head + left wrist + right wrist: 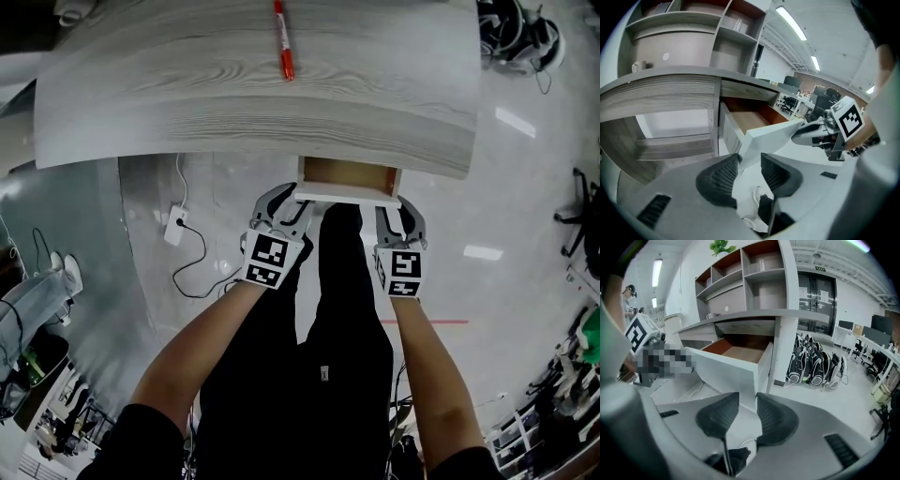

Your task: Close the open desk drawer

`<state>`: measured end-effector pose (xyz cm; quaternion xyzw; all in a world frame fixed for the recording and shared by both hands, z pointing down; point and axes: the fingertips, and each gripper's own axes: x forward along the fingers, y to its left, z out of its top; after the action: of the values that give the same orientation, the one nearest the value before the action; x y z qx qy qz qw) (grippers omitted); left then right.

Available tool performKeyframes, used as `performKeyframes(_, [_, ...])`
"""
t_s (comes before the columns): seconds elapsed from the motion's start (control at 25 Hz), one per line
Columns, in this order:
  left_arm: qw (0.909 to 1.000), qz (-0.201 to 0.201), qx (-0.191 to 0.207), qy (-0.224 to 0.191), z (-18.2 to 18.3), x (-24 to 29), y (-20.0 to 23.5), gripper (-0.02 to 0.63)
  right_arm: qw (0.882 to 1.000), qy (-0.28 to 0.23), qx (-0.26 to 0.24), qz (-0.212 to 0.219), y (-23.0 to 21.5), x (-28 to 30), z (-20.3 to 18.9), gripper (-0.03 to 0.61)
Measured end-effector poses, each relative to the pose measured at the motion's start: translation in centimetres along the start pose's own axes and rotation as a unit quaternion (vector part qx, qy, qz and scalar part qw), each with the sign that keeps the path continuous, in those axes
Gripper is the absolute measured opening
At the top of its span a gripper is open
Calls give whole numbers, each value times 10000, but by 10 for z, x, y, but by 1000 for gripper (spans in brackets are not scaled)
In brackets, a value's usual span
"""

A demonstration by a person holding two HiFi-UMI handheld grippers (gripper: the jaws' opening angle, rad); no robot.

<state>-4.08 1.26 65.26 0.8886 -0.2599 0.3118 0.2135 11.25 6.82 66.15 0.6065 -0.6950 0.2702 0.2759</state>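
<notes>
Drawer (pixel 345 175) open, red marker (pixel 283 42) on desk (pixel 187 103)

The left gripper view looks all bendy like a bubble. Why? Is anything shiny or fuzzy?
Left gripper view: the wide-angle lens bows the grey wood-grain desk edge and blackens the corners. Head view: lights glare as white patches on the glossy grey floor. Right gripper view: same curving; the open white drawer looks sharp.

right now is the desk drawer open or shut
Open. The drawer sticks out from under the desk, and its brown inside shows from above.
</notes>
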Motion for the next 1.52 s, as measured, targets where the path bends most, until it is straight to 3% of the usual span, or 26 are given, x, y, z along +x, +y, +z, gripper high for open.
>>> performKeyframes(0.28, [9999, 59, -108, -10, 8, 0, -1, 164, 9999, -43, -108, 59, -2, -3, 7, 132])
performKeyframes(1.24, [9991, 346, -182, -189, 34, 12, 17, 164, 9992, -305, 262, 49, -13, 13, 32, 132])
performKeyframes(1.52, [9987, 381, -237, -246, 41, 18, 18, 164, 9991, -380, 98, 185, -23, 19, 40, 132])
